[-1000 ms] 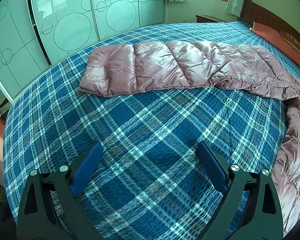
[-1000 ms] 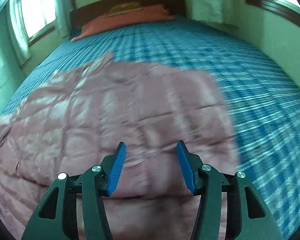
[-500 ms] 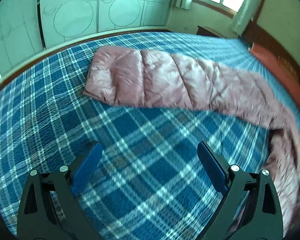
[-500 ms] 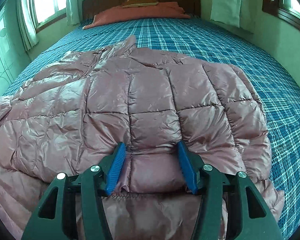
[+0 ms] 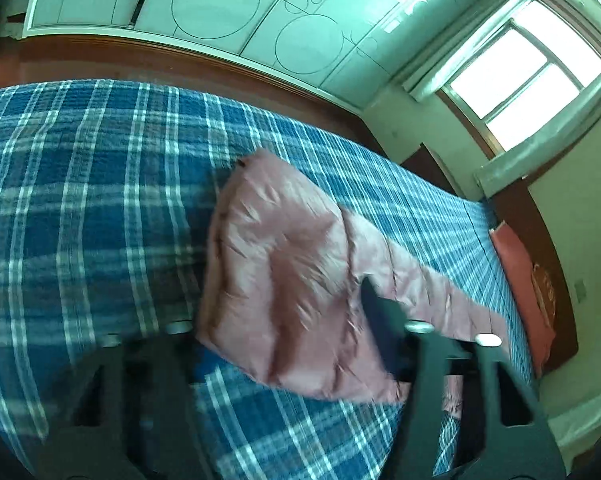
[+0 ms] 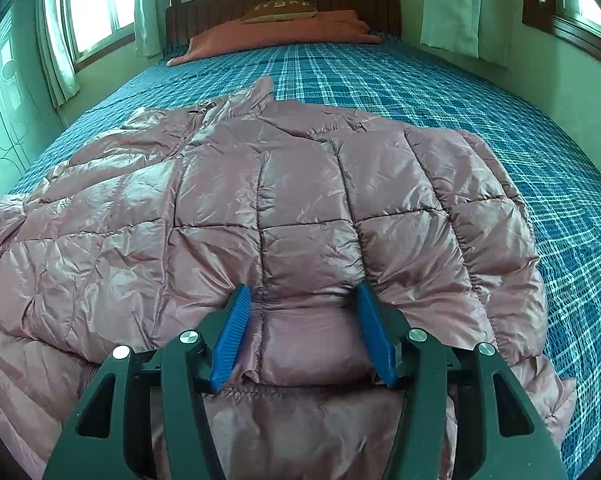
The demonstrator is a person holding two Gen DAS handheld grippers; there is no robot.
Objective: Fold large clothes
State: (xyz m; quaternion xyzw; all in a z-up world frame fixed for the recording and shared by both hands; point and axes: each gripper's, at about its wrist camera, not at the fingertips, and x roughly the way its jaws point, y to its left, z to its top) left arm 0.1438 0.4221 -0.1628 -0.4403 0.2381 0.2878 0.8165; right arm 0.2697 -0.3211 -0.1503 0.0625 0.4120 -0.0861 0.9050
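A large pink quilted puffer jacket [image 6: 300, 208] lies spread on a bed with a blue plaid cover [image 6: 520, 128]. One sleeve has been folded across the body. My right gripper [image 6: 302, 332] is open, its jaws pressed down on either side of a padded panel near the jacket's hem. In the left wrist view the jacket's other sleeve [image 5: 284, 264] stretches across the cover. My left gripper [image 5: 284, 344] is open and its jaws straddle the sleeve's cuff end. The sleeve hides the left finger; the view is blurred.
An orange pillow [image 6: 284, 32] and a dark wooden headboard [image 6: 284, 0] stand at the bed's far end. A wardrobe with circle-patterned doors [image 5: 220, 12] faces the bed's side across a strip of wooden floor. Curtained windows [image 6: 96, 4] flank the bed.
My left gripper has swung forward and down onto the sleeve's cuff end, which now sits between its jaws. My right gripper has stayed pressed on the jacket near the hem.
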